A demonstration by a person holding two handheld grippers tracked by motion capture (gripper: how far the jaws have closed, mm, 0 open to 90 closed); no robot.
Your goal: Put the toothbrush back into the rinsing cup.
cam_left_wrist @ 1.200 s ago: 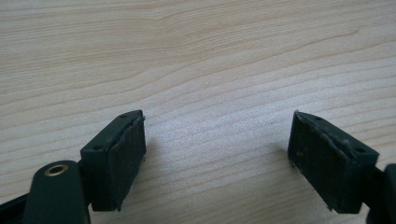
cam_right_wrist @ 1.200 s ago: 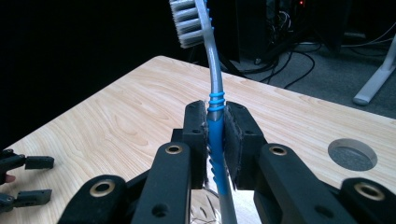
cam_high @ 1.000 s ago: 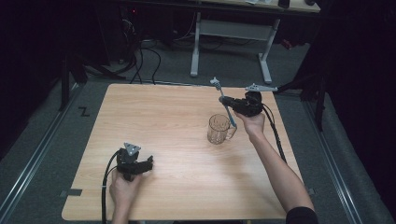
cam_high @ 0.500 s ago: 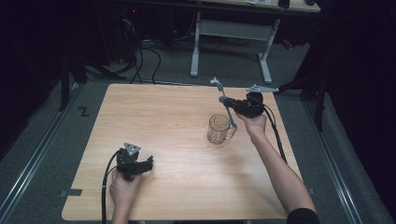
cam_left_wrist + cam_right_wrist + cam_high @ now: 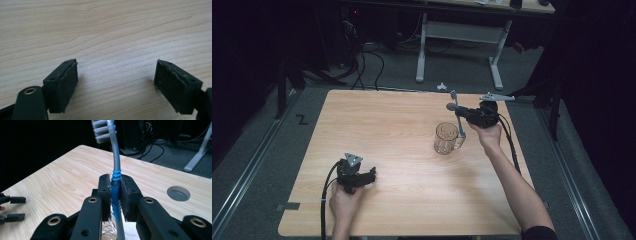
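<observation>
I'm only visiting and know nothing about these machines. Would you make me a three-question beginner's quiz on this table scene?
1. What does the right gripper hold?
2. True or false: the left gripper is clamped on a glass mug.
3. The toothbrush's bristles point: A) upward, B) into the mug, C) at the floor.

Key:
1. A toothbrush, pinched by its blue grip.
2. False; its jaws stand open over bare table. The mug stands beside the right hand.
3. A.

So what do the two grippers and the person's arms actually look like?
Both grippers, left gripper and right gripper, are black, each with two blocky jaws faced with dark pads, brass-ringed pivot holes, a grey three-cornered plate on top and a trailing black cable. The forearms are bare; a dark sleeve edge shows at the right elbow.
</observation>
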